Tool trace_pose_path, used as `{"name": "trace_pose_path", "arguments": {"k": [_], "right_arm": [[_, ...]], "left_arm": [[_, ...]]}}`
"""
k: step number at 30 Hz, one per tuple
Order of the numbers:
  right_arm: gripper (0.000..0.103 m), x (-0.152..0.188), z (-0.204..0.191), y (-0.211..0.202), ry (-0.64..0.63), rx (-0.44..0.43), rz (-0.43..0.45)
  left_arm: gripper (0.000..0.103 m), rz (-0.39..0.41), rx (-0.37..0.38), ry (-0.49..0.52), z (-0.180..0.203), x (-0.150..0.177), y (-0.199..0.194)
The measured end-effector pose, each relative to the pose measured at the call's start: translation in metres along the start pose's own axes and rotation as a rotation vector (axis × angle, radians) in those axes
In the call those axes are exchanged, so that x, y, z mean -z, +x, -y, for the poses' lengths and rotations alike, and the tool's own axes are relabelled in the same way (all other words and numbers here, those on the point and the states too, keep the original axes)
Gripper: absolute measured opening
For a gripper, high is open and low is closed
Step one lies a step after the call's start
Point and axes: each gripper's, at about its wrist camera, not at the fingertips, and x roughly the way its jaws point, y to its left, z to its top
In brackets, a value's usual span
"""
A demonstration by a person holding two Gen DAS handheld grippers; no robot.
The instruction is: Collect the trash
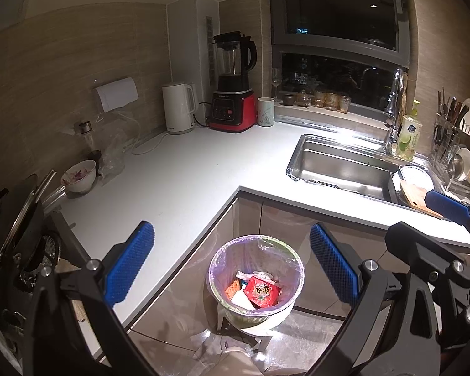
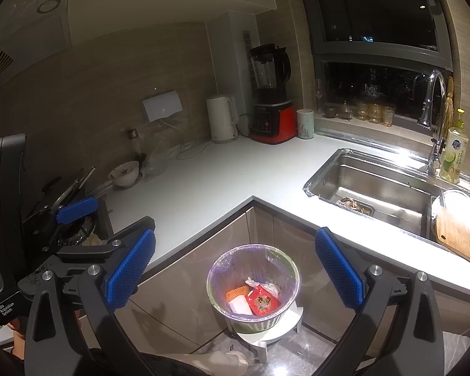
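We logged a lined trash bin (image 1: 256,282) on the floor below the white surface (image 1: 178,188) corner, containing a red wrapper (image 1: 261,291). Left hand-held gripper (image 1: 232,269) and right hand-held gripper (image 2: 235,272) hovered above the bin, both released, empty.

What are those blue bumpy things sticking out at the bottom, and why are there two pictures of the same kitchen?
The blue things are rubber fingers of two grabbing tools that a person holds, one in each hand. Each tool has its own camera, so you get two pictures. The left gripper and right gripper are both open and hold nothing. Below them stands a trash bin with a red wrapper inside. The white counter has a kettle, a blender and a sink.
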Motion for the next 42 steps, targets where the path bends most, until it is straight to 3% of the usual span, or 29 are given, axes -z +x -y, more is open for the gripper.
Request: {"name": "trace_pose_path", "arguments": {"k": [42], "right_arm": [[0.101,0.0041,0.0021,0.0039,-0.012,0.023,-0.009]], "left_arm": [[0.095,-0.002,-0.003,0.005,-0.0003,0.0003,0.0043]]}}
